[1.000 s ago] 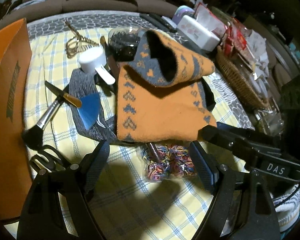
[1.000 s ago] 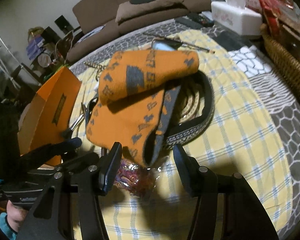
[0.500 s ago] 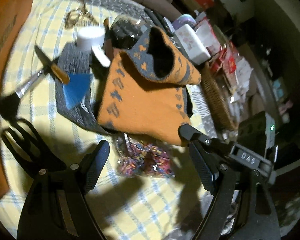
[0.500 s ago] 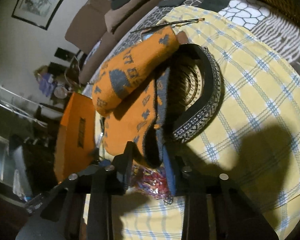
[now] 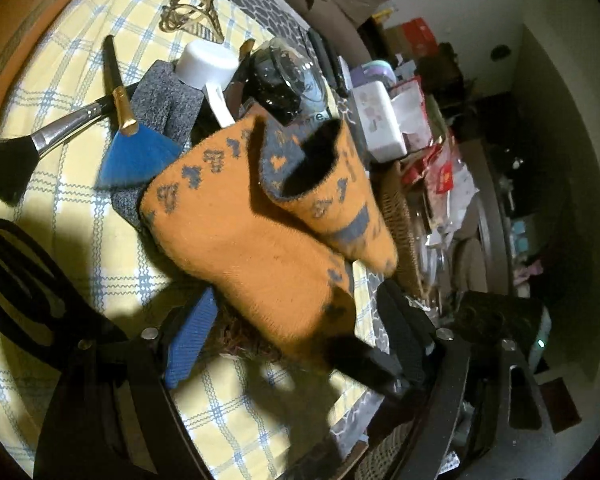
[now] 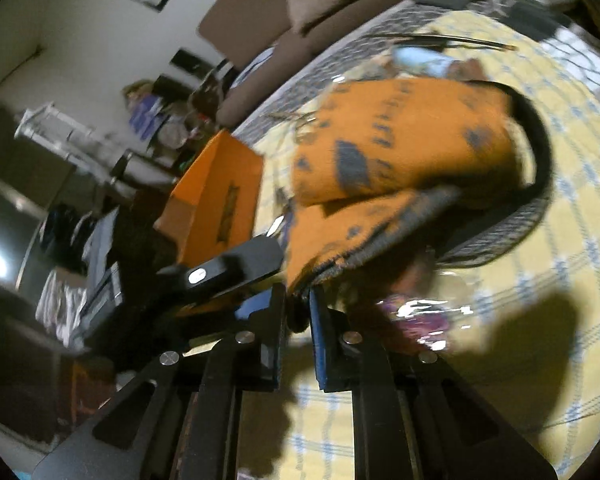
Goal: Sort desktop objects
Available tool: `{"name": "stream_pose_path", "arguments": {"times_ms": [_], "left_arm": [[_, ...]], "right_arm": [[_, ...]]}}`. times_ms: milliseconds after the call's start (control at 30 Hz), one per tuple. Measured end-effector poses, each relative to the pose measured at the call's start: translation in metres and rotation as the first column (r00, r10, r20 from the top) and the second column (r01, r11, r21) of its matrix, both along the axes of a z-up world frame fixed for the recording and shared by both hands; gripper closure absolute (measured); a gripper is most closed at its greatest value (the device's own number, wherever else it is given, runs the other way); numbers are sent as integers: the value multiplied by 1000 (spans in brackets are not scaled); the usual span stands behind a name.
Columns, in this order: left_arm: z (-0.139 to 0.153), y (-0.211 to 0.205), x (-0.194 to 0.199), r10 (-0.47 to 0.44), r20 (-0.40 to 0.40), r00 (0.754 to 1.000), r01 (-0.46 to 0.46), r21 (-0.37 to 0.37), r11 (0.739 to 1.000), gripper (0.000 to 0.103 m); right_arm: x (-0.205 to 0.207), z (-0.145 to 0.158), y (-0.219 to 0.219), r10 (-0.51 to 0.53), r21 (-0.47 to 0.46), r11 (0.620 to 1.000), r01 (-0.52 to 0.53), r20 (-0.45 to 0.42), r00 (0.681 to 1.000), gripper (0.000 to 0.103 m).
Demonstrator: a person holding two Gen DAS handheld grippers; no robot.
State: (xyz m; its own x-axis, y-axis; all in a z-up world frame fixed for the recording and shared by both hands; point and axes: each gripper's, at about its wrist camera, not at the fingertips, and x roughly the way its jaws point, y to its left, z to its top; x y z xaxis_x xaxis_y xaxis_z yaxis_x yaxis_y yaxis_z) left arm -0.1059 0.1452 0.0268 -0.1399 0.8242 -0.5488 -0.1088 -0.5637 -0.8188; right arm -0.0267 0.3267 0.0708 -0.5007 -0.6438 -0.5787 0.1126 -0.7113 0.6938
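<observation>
An orange sock with grey-blue marks (image 5: 236, 232) lies folded over other items on the yellow checked tablecloth (image 5: 68, 200). My right gripper (image 6: 298, 312) is shut on the sock's near edge (image 6: 380, 200) and holds it lifted. My left gripper (image 5: 292, 340) is open, its fingers on either side of the sock's near end, just above the cloth. A clear bag of coloured rubber bands (image 6: 420, 320) lies under the lifted sock.
Two makeup brushes (image 5: 52, 136), black scissors (image 5: 28, 280), a grey cloth (image 5: 160, 100), a white scoop (image 5: 208, 68) and a dark glass jar (image 5: 288, 80) lie behind the sock. An orange box (image 6: 212, 200) stands at the left. A black belt (image 6: 532, 184) curls at the right.
My right gripper has closed on the sock's edge and lifted it, uncovering the bag of rubber bands. My left gripper has moved forward around the sock's near end, still open.
</observation>
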Motion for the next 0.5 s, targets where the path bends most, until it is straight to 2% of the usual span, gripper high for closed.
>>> {"name": "stream_pose_path", "arguments": {"times_ms": [67, 133, 233, 267, 367, 400, 500], "left_arm": [[-2, -4, 0, 4, 15, 1000, -5, 10, 1000, 41], [-3, -6, -1, 4, 21, 1000, -4, 8, 1000, 69], [-4, -8, -1, 11, 20, 1000, -11, -19, 1000, 88], [-4, -8, 0, 14, 20, 1000, -14, -32, 999, 89], [-2, -5, 2, 6, 13, 1000, -5, -65, 998, 94], [-1, -5, 3, 3, 8, 1000, -2, -74, 997, 95], [3, -3, 5, -6, -10, 1000, 5, -95, 995, 95]], "right_arm": [[1, 5, -11, 46, 15, 999, -46, -20, 999, 90], [3, 8, -19, 83, 35, 996, -81, -35, 996, 90], [4, 10, -25, 109, 91, 990, -104, -42, 993, 86], [4, 13, -24, 107, 124, 987, -101, -40, 993, 85], [10, 23, -10, 55, 198, 979, -40, -69, 996, 73], [11, 26, -2, 23, 220, 976, -4, -85, 996, 62], [18, 37, 32, -129, 281, 945, 166, -145, 981, 51]]}}
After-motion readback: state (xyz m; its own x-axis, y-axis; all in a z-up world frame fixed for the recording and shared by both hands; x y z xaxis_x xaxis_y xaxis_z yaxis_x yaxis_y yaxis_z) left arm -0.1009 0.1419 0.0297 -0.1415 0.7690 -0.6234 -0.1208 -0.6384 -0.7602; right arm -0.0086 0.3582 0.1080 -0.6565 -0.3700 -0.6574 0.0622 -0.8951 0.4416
